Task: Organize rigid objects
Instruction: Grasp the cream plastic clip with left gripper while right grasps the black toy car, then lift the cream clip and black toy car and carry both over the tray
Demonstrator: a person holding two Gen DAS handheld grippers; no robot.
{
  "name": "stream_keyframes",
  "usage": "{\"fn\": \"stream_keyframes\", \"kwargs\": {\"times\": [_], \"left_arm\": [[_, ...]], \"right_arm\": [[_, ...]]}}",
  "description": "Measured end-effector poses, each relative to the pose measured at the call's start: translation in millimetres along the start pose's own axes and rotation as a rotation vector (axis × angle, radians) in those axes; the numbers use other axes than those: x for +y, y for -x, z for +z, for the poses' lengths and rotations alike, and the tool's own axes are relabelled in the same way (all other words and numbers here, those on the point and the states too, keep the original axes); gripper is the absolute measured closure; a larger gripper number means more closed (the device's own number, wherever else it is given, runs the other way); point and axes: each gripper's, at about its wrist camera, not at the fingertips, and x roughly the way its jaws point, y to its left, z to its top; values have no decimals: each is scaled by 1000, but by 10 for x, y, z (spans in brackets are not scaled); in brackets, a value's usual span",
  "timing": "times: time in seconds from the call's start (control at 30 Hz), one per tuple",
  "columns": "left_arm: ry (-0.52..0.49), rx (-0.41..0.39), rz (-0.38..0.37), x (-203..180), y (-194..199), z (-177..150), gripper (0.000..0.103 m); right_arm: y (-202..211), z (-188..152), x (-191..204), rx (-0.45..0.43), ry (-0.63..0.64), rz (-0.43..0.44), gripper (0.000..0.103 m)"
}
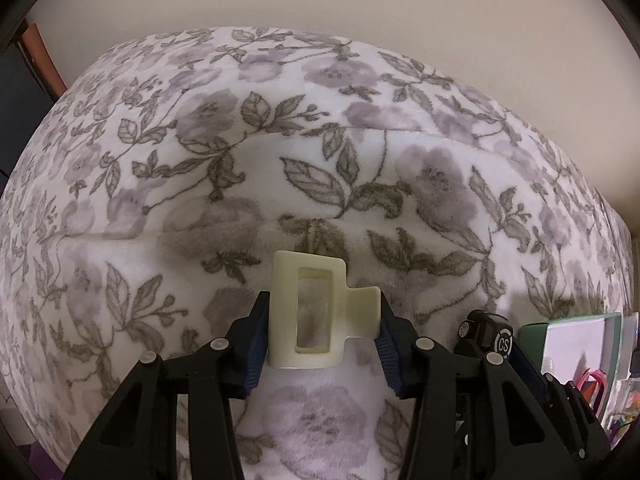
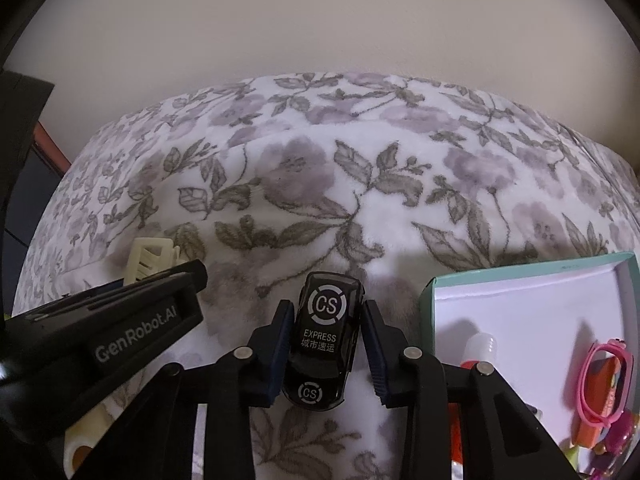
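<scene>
A cream hair claw clip [image 1: 286,312] lies on the floral blanket [image 1: 320,160]. My left gripper [image 1: 322,300] is shut on it, one pad on its left edge and the other on its side tab. A glossy black toy car [image 2: 320,344] marked "CS EXPRESS" sits on the blanket with my right gripper [image 2: 327,304] shut on its two sides. In the left wrist view the car [image 1: 486,330] shows just right of the left fingers. The right wrist view shows the clip [image 2: 150,256] at the left, partly hidden behind the left gripper's casing [image 2: 136,332].
An open teal box [image 2: 430,312] with a white lining lies to the right of the car, also visible as the box [image 1: 532,332] in the left wrist view. It holds pink glasses [image 2: 604,380], a small bottle [image 2: 482,346] and orange items. A cream roll [image 2: 80,448] lies at lower left. A beige wall rises behind the blanket.
</scene>
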Motion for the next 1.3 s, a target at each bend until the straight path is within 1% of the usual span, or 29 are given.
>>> {"fn": "stream_keyframes", "kwargs": {"times": [0.23, 0.4, 0.57, 0.7, 1.0, 1.13, 1.3], "left_arm": [[35, -4, -4, 2, 247, -36, 53], [58, -27, -28, 17, 579, -149, 53], [53, -53, -48, 1, 896, -264, 53], [46, -85, -76, -27, 1179, -450, 53], [-54, -139, -79, -190, 1501, -882, 53], [-97, -157, -73, -255, 1579, -1057, 53], [-163, -146, -106, -400, 1595, -1332, 53]], "right_arm": [[307, -26, -18, -22, -14, 28, 67], [621, -66, -33, -46, -12, 23, 67], [951, -187, -132, -53, -27, 12, 67], [1181, -294, -264, -56, -53, -7, 67], [1726, -524, -561, -95, -110, -27, 67], [1837, -684, -711, -89, -131, -53, 67], [1884, -932, -887, -55, -170, -71, 66]]}}
